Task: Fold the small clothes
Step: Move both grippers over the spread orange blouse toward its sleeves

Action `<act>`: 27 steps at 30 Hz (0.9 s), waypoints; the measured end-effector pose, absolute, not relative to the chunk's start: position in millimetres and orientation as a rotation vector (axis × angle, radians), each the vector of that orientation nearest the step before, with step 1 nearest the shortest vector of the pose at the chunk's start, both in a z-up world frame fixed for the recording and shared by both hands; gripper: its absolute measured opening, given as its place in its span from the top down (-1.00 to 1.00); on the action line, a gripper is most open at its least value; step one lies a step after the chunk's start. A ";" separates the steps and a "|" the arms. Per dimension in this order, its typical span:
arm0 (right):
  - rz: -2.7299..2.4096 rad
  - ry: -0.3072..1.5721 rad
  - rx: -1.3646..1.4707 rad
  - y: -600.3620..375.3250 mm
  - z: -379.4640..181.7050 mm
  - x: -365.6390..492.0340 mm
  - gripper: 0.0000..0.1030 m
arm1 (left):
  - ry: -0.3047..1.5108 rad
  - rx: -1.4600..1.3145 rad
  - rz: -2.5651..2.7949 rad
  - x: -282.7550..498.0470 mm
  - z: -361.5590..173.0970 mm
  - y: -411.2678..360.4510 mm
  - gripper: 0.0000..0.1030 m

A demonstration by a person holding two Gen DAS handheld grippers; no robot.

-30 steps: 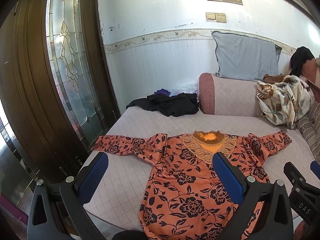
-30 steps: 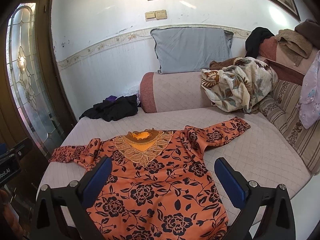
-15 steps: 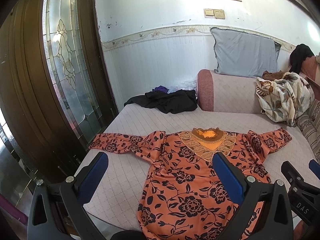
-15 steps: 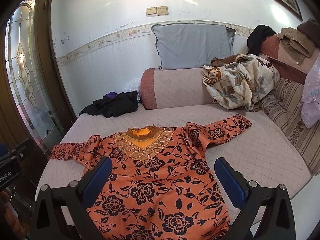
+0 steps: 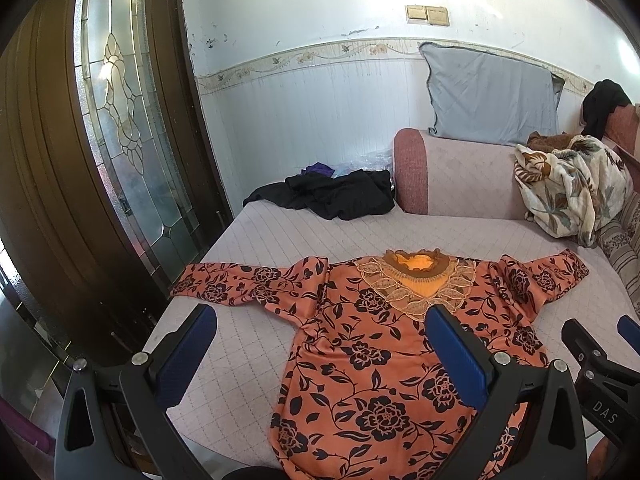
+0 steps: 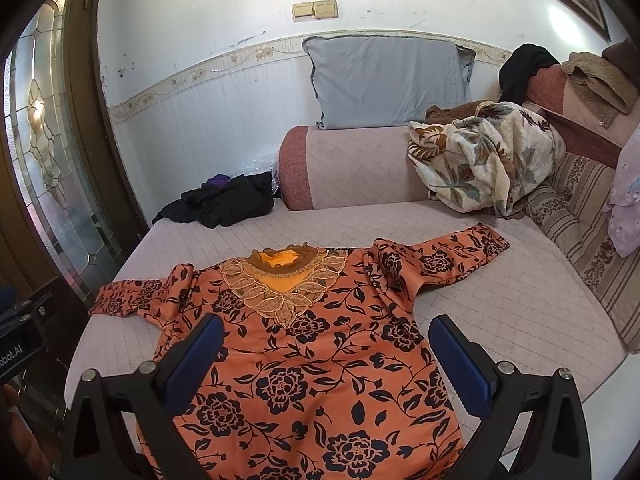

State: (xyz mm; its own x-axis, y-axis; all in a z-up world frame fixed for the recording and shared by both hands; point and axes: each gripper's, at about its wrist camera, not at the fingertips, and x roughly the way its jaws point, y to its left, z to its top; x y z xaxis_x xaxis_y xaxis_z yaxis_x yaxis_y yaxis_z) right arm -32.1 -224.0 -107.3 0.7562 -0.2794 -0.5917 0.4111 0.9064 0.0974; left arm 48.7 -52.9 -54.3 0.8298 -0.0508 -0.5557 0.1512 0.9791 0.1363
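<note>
An orange top with black flowers (image 5: 384,344) lies flat and face up on the quilted couch seat (image 5: 280,240), both sleeves spread out, lace collar toward the backrest. It also shows in the right wrist view (image 6: 320,344). My left gripper (image 5: 320,344) is open and empty, held above the top's left side. My right gripper (image 6: 326,354) is open and empty, held above the middle of the top. The right gripper's edge shows at the right of the left wrist view (image 5: 600,360).
A black garment pile (image 5: 336,196) lies at the seat's far left corner. A floral blanket (image 6: 480,160) is heaped at the right end, with a grey pillow (image 6: 384,76) on the backrest. A glass-panelled wooden door (image 5: 120,120) stands left of the couch.
Both grippers have moved slightly, so the top sits a little lower and closer in both views. The top itself has not moved. Both grippers stay open.
</note>
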 end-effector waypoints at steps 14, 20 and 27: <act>-0.501 0.675 0.306 -298.0 -144.6 3.4 -1.00 | 0.669 0.215 -0.122 106.3 -100.2 -88.5 -1.00; -0.481 0.673 0.275 -298.3 -147.8 16.7 -1.00 | 0.673 0.219 -0.128 117.4 -103.1 -96.3 -1.00; -0.475 0.686 0.294 -305.6 -159.1 34.9 -1.00 | 0.691 0.232 -0.129 134.0 -115.4 -104.7 -1.00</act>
